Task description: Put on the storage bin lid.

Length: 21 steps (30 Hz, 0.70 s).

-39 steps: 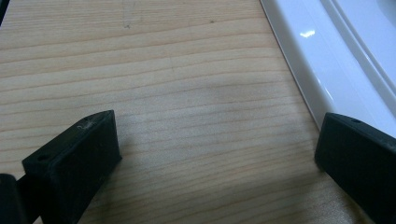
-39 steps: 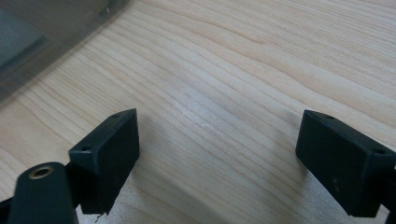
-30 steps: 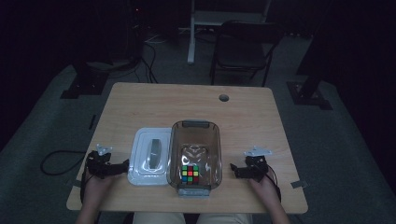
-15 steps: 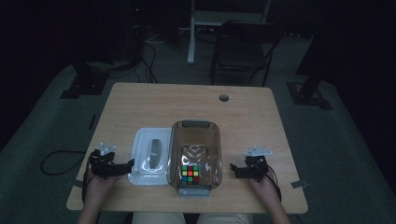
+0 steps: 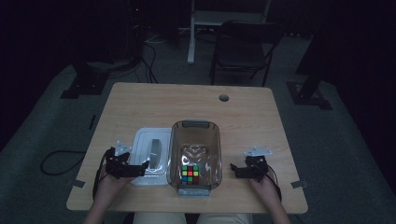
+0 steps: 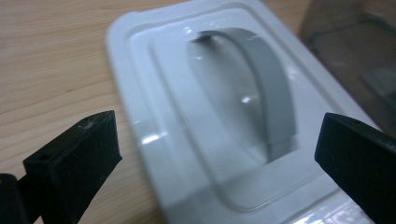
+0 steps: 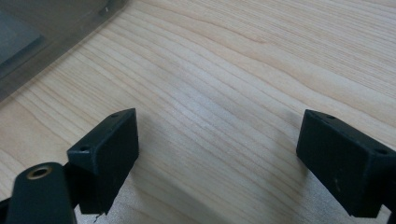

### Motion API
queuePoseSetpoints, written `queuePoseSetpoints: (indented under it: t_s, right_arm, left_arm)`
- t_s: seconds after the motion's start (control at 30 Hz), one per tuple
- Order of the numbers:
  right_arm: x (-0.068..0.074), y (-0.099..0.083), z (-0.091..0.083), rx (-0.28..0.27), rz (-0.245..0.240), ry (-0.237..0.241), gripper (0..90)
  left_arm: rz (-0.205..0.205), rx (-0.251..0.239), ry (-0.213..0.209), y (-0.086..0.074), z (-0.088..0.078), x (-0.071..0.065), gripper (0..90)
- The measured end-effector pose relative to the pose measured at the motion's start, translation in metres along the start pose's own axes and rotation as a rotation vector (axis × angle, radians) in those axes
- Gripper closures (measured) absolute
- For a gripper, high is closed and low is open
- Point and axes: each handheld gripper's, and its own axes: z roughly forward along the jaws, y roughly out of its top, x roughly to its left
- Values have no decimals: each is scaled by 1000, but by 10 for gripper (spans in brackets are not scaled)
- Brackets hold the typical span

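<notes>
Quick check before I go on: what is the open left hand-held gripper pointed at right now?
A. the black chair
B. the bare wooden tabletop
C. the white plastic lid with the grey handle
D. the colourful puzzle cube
C: the left gripper view has the white plastic lid with the grey handle lying between the wide-apart jaws of the left hand-held gripper, beside the clear plastic container.

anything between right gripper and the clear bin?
Nothing. In the high view, only bare table separates the right gripper from the clear bin. The right gripper view shows plain wood between its open jaws, bin edge at upper left.
</notes>
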Motion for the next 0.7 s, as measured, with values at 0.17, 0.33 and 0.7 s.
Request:
queuePoseSetpoints:
  t_s: [0.17,0.33,0.7]
  right_arm:
    - [0,0,0,0,-1,0,128]
    - [0,0,0,0,-1,0,128]
    - [0,0,0,0,-1,0,128]
  left_arm:
    - [20,0,-25,5,7,-11,8]
    - [52,-18,-60,10,13,-23,8]
    - [37,2,-79,15,36,-32,164]
